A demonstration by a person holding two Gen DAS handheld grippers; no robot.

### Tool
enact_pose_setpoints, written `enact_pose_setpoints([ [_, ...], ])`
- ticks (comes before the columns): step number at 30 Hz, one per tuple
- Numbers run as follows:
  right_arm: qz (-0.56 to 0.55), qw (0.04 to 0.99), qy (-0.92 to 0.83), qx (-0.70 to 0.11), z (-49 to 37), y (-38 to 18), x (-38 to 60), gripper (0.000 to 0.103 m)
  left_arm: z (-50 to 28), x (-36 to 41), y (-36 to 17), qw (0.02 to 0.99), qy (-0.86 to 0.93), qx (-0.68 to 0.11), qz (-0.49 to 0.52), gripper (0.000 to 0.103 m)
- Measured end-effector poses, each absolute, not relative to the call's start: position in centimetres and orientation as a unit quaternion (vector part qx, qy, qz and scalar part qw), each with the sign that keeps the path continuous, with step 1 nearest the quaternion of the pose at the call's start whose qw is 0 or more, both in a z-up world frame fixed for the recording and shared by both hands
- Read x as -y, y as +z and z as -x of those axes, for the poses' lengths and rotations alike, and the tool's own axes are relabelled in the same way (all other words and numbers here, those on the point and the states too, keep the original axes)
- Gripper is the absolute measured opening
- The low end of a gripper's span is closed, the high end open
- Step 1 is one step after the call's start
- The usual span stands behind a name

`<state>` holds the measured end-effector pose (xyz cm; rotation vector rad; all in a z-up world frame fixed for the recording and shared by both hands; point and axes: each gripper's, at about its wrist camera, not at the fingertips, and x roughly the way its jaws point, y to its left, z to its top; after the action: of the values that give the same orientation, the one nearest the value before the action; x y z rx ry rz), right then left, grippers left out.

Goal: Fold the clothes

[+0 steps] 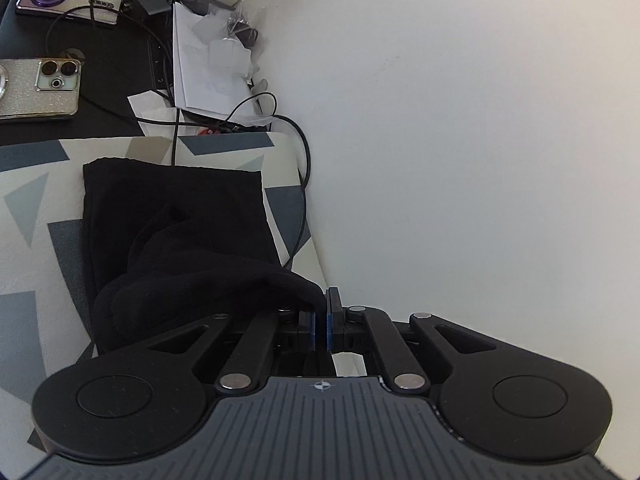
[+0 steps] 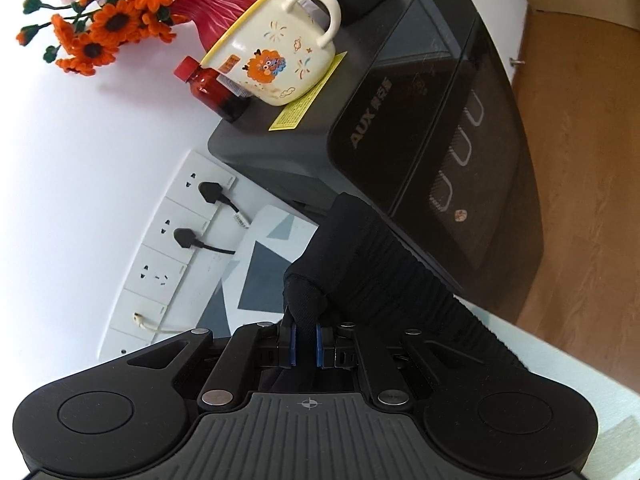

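both hand-held grippers (image 1: 321,320) (image 2: 306,340) pinch black cloth (image 1: 176,216) — mug (image 2: 276,52) behind.

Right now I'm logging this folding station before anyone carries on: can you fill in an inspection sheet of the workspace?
Surface: patterned mat, grey and white shapes.
Job's things: black garment, partly folded, one end lifted.
Clutter: two phones, papers; mug, red bottle on the black appliance.
Grippers: left gripper and right gripper both shut on the garment.
Cables: black cable along the mat edge; two plugs in wall sockets.
Surroundings: white wall, flower vase.
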<state>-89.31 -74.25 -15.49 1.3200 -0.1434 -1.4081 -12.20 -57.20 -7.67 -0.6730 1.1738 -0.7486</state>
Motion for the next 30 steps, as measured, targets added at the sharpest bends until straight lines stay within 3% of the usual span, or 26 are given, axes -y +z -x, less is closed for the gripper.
enact_pose_setpoints([
  [14,-0.574,0.504,-0.645,0.024,85.2,-17.5,81.7,0.008,8.1,68.8,-13.1,0.708,-0.309,-0.576,0.266,0.005],
  [16,-0.568,0.491,-0.660,0.009,84.5,-18.3,82.9,0.013,8.1,70.6,-14.5,0.708,-0.310,-0.585,0.245,0.006],
  [18,-0.559,0.488,-0.671,-0.018,83.7,-18.9,83.8,0.031,8.0,72.0,-16.2,0.700,-0.309,-0.605,0.220,0.010],
  [19,-0.554,0.491,-0.672,-0.033,83.3,-19.1,84.1,0.034,7.9,72.6,-17.0,0.694,-0.308,-0.617,0.208,0.016],
  [22,-0.538,0.516,-0.662,-0.077,81.6,-18.2,83.8,0.056,8.5,73.0,-18.4,0.668,-0.321,-0.645,0.187,0.037],
  [25,-0.515,0.556,-0.641,-0.121,79.4,-16.6,83.1,0.058,9.9,73.0,-18.5,0.659,-0.349,-0.648,0.152,0.049],
  [30,-0.536,0.601,-0.576,-0.141,75.7,-16.2,84.2,0.059,11.9,74.1,-18.9,0.634,-0.373,-0.662,0.143,0.049],
])
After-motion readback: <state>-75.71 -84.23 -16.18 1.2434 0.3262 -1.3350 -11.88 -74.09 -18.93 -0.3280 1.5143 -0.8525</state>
